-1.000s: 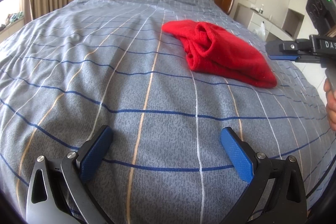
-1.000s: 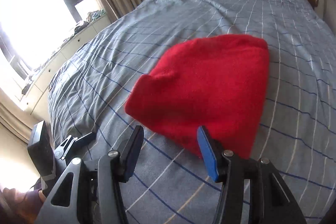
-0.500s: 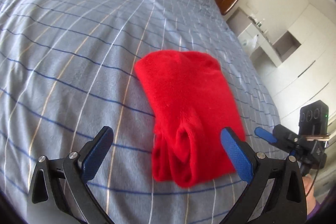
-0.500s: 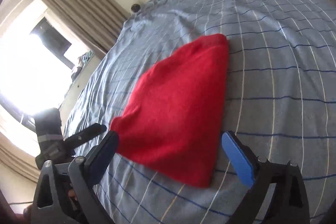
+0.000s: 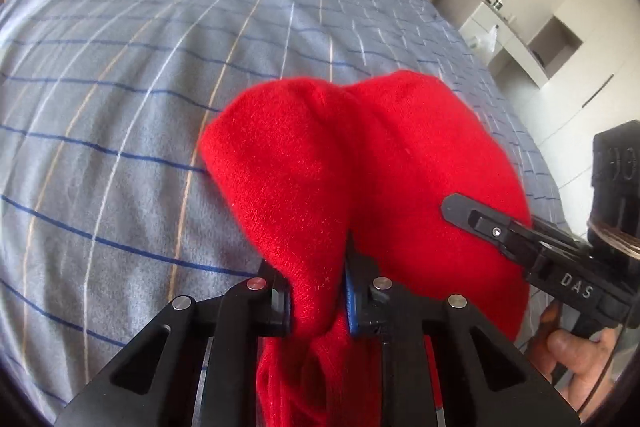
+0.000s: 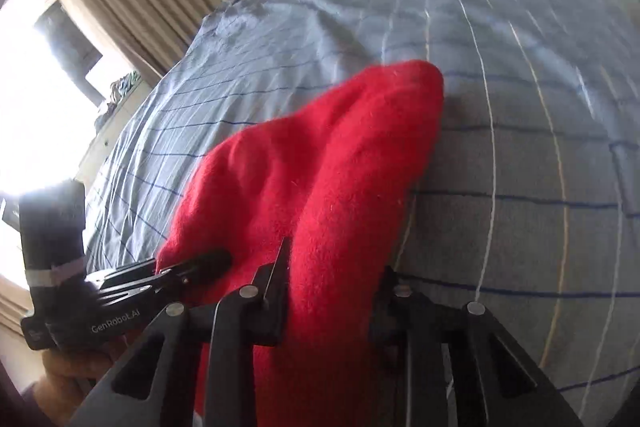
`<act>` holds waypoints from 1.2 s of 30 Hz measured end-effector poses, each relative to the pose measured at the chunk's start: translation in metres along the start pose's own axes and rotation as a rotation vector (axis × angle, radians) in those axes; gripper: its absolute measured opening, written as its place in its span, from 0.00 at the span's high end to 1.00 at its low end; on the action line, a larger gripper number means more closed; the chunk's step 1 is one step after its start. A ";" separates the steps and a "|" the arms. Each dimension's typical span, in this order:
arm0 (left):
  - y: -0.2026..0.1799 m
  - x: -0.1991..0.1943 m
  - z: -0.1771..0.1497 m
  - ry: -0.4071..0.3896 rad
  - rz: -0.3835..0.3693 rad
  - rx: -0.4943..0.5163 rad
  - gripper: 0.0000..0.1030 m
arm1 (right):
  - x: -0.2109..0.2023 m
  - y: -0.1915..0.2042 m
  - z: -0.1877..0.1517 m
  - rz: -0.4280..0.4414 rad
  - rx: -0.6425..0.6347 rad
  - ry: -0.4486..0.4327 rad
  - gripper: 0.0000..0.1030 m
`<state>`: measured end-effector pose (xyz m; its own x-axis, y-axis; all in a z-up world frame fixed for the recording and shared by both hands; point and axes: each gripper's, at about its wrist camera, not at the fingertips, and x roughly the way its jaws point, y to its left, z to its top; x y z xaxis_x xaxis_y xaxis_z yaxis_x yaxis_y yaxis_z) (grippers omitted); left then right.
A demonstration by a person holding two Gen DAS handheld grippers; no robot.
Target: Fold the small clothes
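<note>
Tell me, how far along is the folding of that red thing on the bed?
Already done: the red garment lies bunched on the bed, partly doubled over. In hand: the left gripper and right gripper have just been closing and each now pinches its near edge. Left: the fold itself, since the cloth looks lumpy, not flat and squared.

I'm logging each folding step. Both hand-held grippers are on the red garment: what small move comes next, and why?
Probably lift both together. The left hand-held gripper and right hand-held gripper have just closed, each pinching a bunch of the red fleece garment, which still lies bunched on the bedspread.
</note>
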<state>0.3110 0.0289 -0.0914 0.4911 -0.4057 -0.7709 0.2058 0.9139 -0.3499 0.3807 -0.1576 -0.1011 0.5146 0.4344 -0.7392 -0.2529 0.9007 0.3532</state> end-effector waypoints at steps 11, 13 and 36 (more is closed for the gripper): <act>-0.016 -0.026 -0.005 -0.048 0.149 0.063 0.24 | -0.075 -0.016 0.014 -0.070 -0.050 -0.118 0.30; -0.009 -0.027 -0.034 -0.035 0.237 0.106 0.24 | -0.078 -0.047 -0.012 -0.164 -0.003 -0.070 0.19; -0.098 -0.224 -0.142 -0.352 0.463 0.115 0.00 | -0.311 0.071 -0.183 -0.362 -0.200 -0.398 0.00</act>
<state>0.0604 0.0282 0.0400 0.7988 0.0463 -0.5997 -0.0158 0.9983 0.0560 0.0533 -0.2299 0.0487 0.8564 0.1016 -0.5063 -0.1333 0.9907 -0.0266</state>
